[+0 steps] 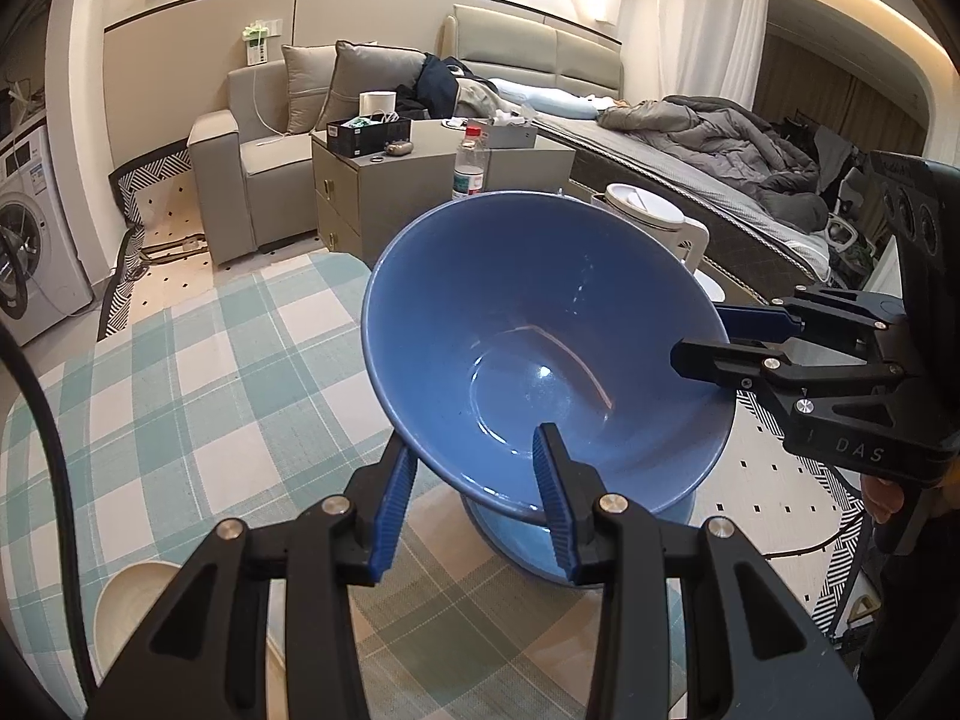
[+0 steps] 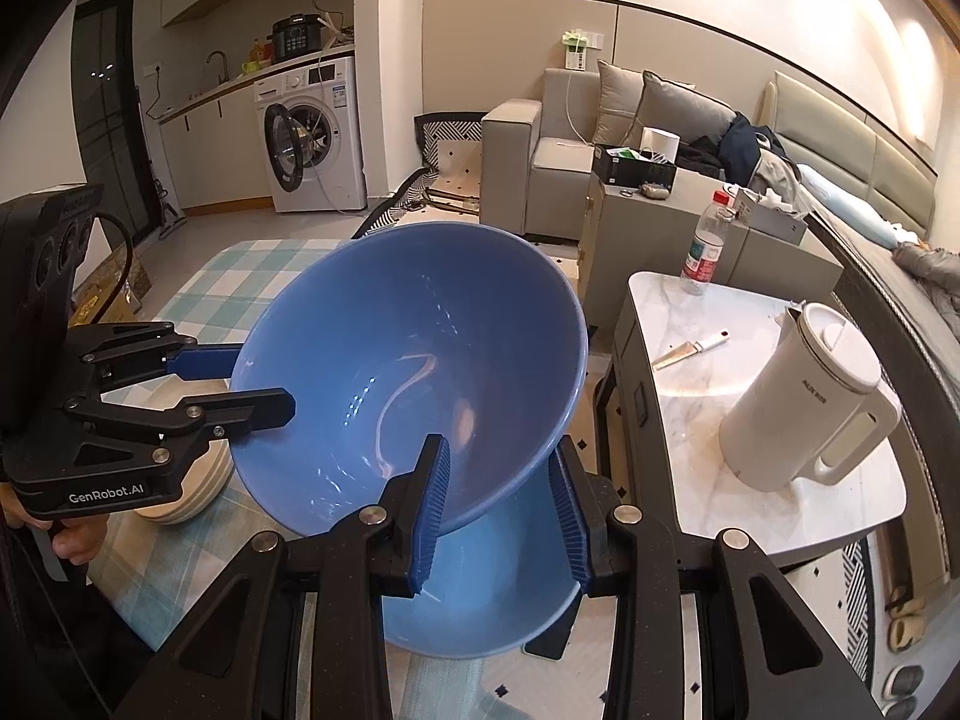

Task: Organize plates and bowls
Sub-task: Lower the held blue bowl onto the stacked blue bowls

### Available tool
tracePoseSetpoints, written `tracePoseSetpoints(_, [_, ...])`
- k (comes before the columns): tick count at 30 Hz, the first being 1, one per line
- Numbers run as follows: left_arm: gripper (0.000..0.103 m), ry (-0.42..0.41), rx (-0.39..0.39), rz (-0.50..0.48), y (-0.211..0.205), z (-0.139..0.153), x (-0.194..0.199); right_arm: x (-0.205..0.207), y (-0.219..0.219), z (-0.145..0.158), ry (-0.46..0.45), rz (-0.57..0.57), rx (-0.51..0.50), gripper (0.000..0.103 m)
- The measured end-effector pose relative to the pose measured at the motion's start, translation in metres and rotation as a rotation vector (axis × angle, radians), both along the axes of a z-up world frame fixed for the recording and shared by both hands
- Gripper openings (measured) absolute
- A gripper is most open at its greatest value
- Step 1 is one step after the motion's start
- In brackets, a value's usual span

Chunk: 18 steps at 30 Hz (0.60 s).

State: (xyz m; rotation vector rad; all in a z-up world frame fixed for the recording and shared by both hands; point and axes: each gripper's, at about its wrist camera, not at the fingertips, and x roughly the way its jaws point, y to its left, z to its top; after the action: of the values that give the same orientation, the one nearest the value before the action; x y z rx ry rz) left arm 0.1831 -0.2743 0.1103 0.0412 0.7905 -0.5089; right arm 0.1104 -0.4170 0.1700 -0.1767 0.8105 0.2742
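Below, a second blue bowl [image 1: 516, 546] half hidden — both grippers, left gripper [image 1: 480, 498] and right gripper [image 2: 498, 504], clenched on the tilted blue bowl's [image 1: 540, 324] rim.

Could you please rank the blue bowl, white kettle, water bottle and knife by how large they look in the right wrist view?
1. blue bowl, nearest the camera
2. white kettle
3. water bottle
4. knife

I count two blue bowls: the tilted upper blue bowl [image 2: 414, 348] and a lower blue bowl [image 2: 480, 600] under it. One stack of cream bowls [image 2: 186, 492], one white kettle [image 2: 804, 408], one water bottle [image 2: 705, 246], one knife [image 2: 690, 351], two grippers.
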Motion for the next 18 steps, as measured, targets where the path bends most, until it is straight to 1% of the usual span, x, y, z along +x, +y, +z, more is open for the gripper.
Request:
tracePoseSetpoints(10, [0.038,0.024,0.014,-0.036,-0.014,-0.009,-0.012,-0.022,-0.010,-0.013,0.029,-0.037,0.017,0.036])
tracePoseSetpoints(18, [0.039,0.050,0.030,-0.045,-0.022,-0.020,-0.015,-0.024,-0.017,-0.026,0.053,-0.051,0.033,0.036])
